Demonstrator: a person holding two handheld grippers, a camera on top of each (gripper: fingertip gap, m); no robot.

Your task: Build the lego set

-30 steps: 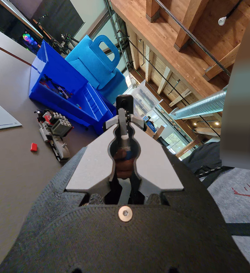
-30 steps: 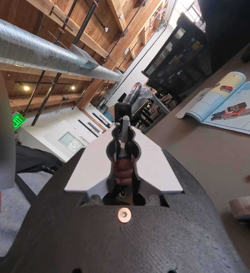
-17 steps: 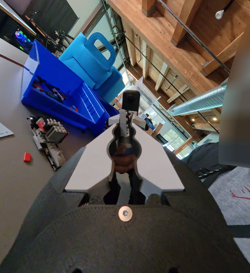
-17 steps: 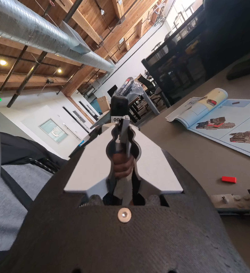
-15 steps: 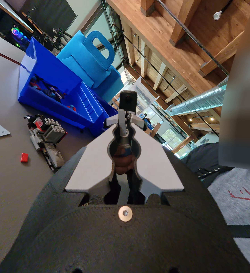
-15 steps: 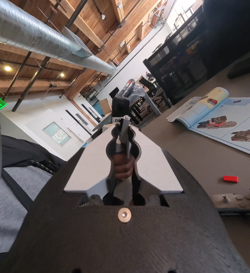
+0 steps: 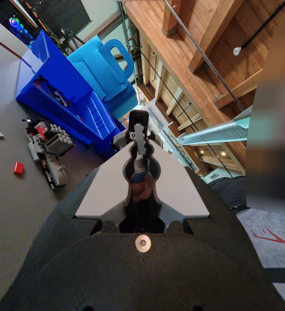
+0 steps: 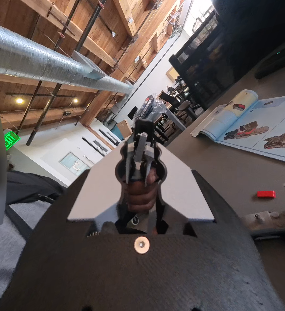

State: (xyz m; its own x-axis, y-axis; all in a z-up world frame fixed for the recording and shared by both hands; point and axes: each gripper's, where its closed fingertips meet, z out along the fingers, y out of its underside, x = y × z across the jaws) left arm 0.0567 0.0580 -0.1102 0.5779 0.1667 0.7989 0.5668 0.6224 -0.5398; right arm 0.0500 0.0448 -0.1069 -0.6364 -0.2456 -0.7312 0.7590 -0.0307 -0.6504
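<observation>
Each wrist camera sits close behind its own fingers, tilted steeply, facing the other. Both share the small red brick [image 7: 18, 167] [image 8: 266, 194] on the desk [image 7: 2, 202] [image 8: 214, 176] and the ceiling duct [image 7: 212, 134] [image 8: 37, 67].

Left gripper [image 7: 141, 146]: two light grey wedge-shaped fingers [image 7: 108, 183] with scalloped inner edges, mounted on a black, coarse-textured printed body [image 7: 138, 272]. One silver hex-socket screw [image 7: 142, 243] sits on the body's centre line, just below the fingers.

Right gripper [image 8: 139, 153]: same build, with grey fingers [image 8: 180, 190], a black textured body [image 8: 138, 277] and a silver hex screw [image 8: 141, 244] below the fingers.

Person: a grey top [image 7: 269, 239] with a red marking [image 7: 271, 236] lies right of the left gripper's screw; a black garment [image 8: 30, 183] lies left of the right gripper's fingers.
</observation>
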